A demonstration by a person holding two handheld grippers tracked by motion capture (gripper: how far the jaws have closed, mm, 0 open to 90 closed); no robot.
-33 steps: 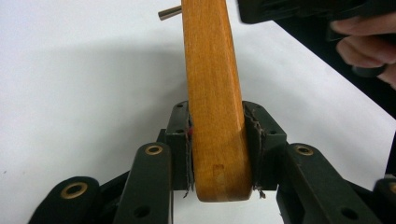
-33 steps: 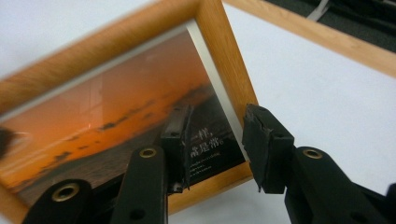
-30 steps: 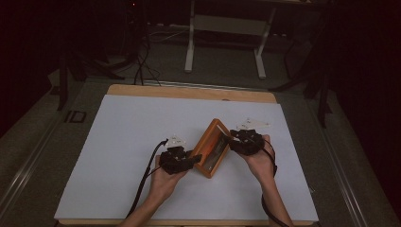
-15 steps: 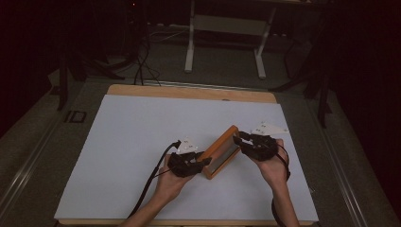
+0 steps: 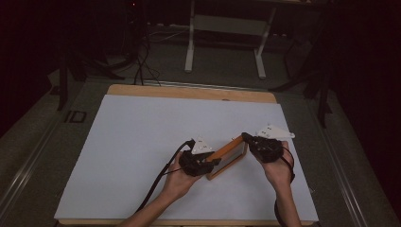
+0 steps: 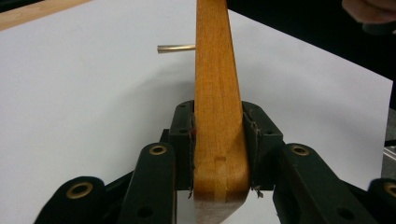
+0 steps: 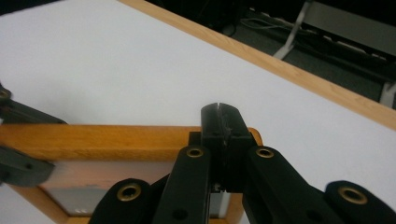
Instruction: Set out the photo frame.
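On white sheet [image 5: 142,156] over wooden tabletop [image 5: 189,91], near its front right: orange wooden picture frame [image 5: 228,152], tilted on edge. Left gripper [image 6: 219,154] clamped on frame's near end, pads pressing both faces. Right gripper [image 7: 219,122] just closing at frame's far corner, jaws meeting; grip on the wood unclear. Beyond tabletop: dark room, white stand legs [image 5: 190,47], black cables [image 5: 139,52] on grey floor.
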